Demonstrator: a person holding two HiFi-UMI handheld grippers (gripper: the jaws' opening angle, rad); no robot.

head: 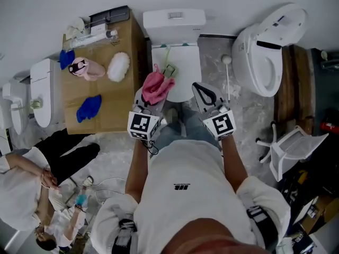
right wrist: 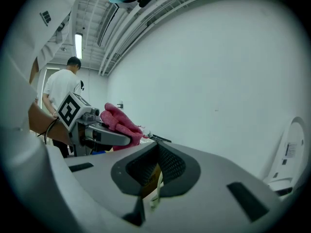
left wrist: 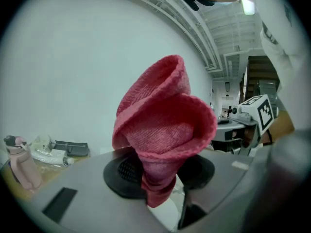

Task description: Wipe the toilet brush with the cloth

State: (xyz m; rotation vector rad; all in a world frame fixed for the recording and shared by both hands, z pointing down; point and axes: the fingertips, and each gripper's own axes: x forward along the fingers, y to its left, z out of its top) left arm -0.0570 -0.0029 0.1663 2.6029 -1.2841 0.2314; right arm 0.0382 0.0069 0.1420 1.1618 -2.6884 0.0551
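Left gripper (left wrist: pixel 160 178) clamps the crumpled pink cloth (left wrist: pixel 163 125); right gripper (right wrist: pixel 156 147), jaws together, holds nothing. Pale-green long-handled toilet brush (head: pixel 168 67) lies on the white toilet lid (head: pixel 186 65) ahead: pinch its handle first, then wipe downward.

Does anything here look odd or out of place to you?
Yes: three toilets crowd one room, a middle toilet, a left toilet and a right toilet with its lid up. A cardboard box beside the middle one holds blue cloths and a pink bottle.
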